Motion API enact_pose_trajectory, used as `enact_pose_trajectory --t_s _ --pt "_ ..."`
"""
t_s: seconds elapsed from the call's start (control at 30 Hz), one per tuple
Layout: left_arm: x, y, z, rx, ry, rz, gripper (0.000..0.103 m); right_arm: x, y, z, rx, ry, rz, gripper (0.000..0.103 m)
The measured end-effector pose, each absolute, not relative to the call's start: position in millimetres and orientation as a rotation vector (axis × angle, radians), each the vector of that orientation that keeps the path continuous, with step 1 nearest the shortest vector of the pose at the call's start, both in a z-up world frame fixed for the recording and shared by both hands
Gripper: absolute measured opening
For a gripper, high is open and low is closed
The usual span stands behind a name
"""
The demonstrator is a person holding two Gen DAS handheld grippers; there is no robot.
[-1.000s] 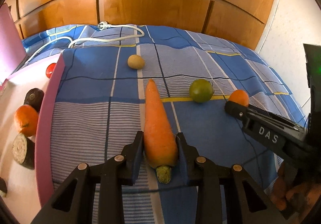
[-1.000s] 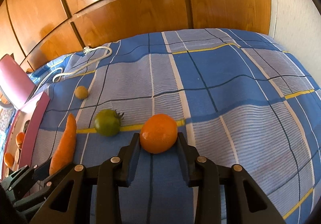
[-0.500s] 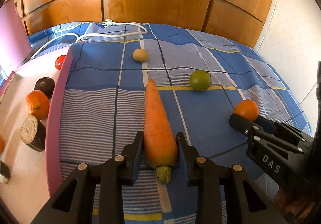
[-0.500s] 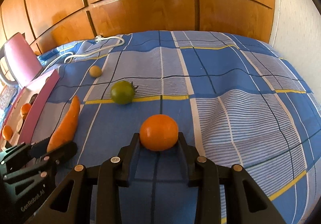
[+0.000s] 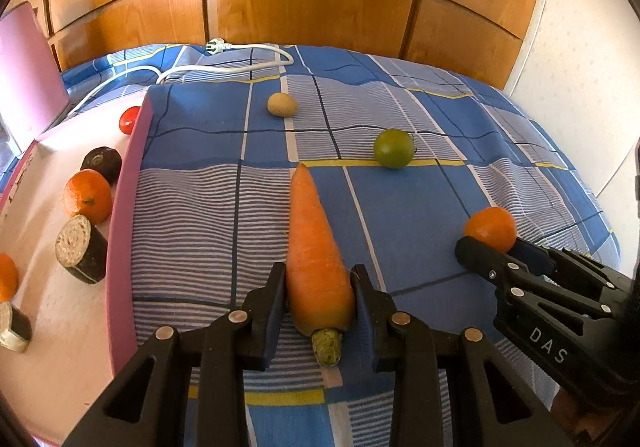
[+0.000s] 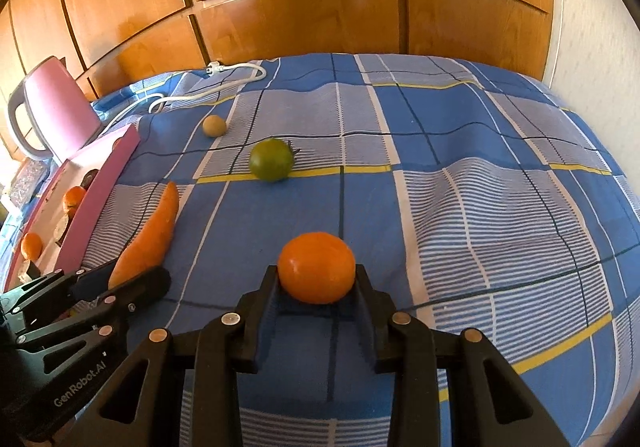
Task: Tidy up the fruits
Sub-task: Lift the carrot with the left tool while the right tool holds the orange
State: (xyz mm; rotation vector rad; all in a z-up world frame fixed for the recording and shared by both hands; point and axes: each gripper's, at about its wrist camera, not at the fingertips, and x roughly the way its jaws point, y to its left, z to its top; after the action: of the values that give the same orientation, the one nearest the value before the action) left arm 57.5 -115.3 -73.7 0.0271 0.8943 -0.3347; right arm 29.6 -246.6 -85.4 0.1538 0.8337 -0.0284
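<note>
Both claws clamped: left claw [image 5: 320,287] on carrot [image 5: 316,247], right claw [image 6: 316,283] on orange [image 6: 316,267].

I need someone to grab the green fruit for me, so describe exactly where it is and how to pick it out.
On the blue checked bedspread, follow the yellow stripe running across the middle. The green tomato sits right on that stripe, loose, beyond the carrot and nearer than the small potato. It is the only green, round thing there, with a dark stalk.
</note>
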Motion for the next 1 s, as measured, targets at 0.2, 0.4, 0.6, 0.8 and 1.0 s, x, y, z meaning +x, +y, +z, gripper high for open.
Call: enact_pose_trajectory --t_s 0.2,0.4,0.6,0.8,1.0 --pt "53.2 -113.9 -71.2 0.024 0.891 -0.339 0.032 27.2 -243.9 -84.3 0.171 0.843 -0.014 0.035" --pt "47.7 -111.7 -64.1 0.025 0.866 -0.347 0.031 24.2 -240.3 -83.3 0.183 0.850 0.001 0.034" --pt "41.8 -109.8 -56.1 0.023 0.843 -0.354 0.031 20.1 -236.1 -82.8 0.191 0.852 0.013 0.034" --pt "37.0 -103.8 -43.4 -0.001 0.810 -0.357 0.030 18.4 -233.9 -81.6 0.203 0.856 0.025 0.034" --pt "33.5 -94.0 -32.4 -0.023 0.783 -0.349 0.030 17.7 -226.9 -77.9 0.199 0.855 0.045 0.034"
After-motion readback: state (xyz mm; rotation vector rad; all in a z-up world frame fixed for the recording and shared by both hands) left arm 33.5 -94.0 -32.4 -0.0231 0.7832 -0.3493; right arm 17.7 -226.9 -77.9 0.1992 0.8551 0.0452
